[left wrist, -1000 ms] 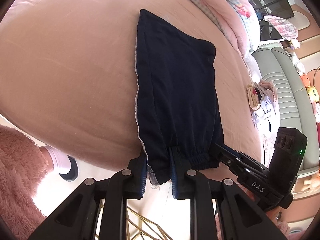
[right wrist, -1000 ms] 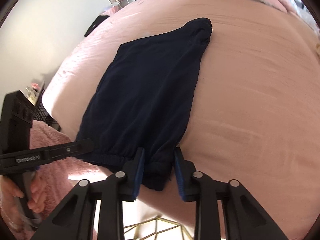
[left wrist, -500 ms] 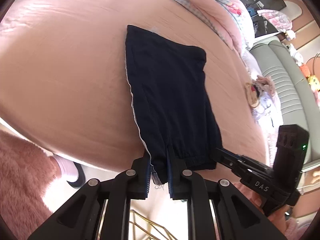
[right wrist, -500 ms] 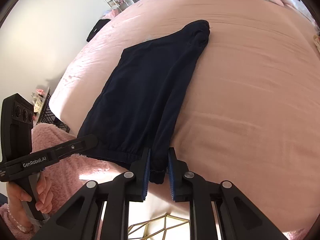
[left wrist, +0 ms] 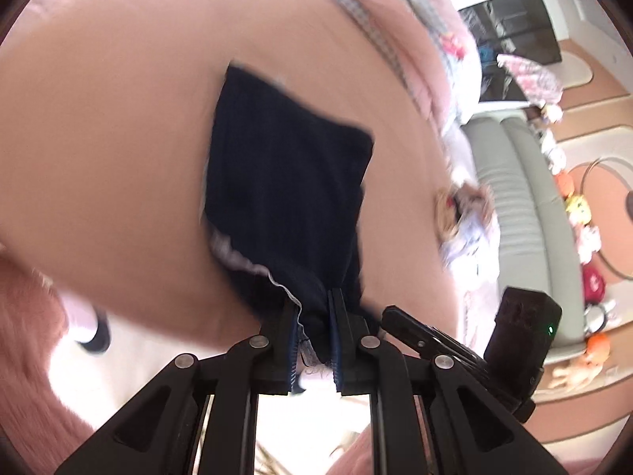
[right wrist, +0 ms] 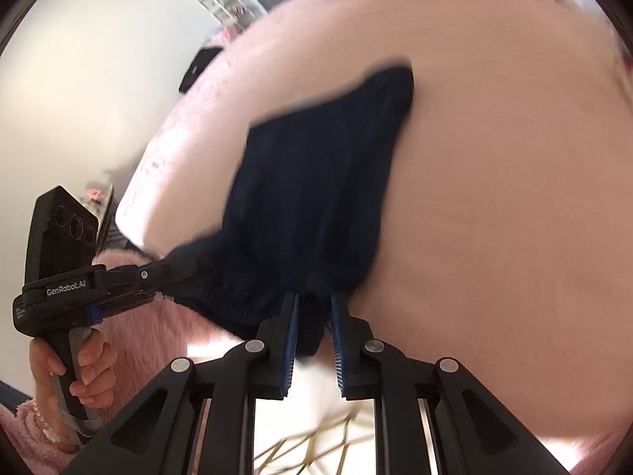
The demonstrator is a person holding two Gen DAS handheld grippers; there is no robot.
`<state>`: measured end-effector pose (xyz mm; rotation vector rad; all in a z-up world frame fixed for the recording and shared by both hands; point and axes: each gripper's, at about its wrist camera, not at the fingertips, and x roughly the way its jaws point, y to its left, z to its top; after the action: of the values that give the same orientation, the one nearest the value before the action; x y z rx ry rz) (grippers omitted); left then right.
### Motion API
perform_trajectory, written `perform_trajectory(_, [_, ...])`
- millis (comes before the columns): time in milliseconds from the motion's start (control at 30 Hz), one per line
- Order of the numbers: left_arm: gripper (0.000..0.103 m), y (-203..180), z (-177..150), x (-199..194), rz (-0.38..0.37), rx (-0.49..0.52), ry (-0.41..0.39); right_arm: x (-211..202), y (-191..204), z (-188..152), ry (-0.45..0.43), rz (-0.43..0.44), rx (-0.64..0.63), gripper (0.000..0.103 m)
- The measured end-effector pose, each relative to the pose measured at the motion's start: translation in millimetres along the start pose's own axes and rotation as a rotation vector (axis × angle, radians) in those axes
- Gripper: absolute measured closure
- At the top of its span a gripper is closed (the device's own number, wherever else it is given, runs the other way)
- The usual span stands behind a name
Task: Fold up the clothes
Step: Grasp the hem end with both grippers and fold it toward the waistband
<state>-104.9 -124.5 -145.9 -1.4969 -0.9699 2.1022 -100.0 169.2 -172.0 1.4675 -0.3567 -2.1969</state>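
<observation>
1. The left gripper (left wrist: 312, 312) has its jaws clamped on the near hem of the dark navy garment (left wrist: 289, 182), with cloth bunched between the blue pads and a pale seam edge showing at the left pad.
2. The right gripper (right wrist: 312, 316) has its jaws clamped on the same elastic hem at its other corner — a fold of navy cloth hangs down between the pads.
3. Between the two grips the hem is lifted off the near edge of the bed (right wrist: 494, 198); the rest of the garment lies flat on the pink cover, stretching away toward the far side.
4. Both views are blurred, so finer detail of the cloth is unclear.
5. In the right wrist view a hand (right wrist: 75, 376) in a fluffy pink sleeve (right wrist: 23, 427) grips the handle of the left tool.
6. Beyond the bed's right edge stands a grey-green sofa (left wrist: 514, 182) — soft toys line it.
</observation>
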Motion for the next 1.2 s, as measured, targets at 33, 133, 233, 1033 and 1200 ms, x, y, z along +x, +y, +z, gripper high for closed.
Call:
perform_trajectory(33, [0.092,-2,12,2,-0.025,-0.011,-0.009,-6,2,11,-0.029,-0.009,-0.008,0.088])
perform_trajectory(133, [0.093,-5,52,10,-0.055,-0.034,-0.040,-22,5,44,-0.109,-0.019,-0.004,0.088])
perform_trajectory(233, [0.093,-6,77,20,-0.007,-0.006,-0.030,-27,9,73,-0.170,-0.079,-0.020,0.087])
perform_trajectory(1033, [0.091,34,-24,13,0.216,-0.020,0.157,62,35,-22,0.177,-0.171,-0.287,0.065])
perform_trajectory(1200, [0.087,45,-34,4,0.211,-0.069,0.126,50,18,-13,0.146,-0.114,-0.168,0.065])
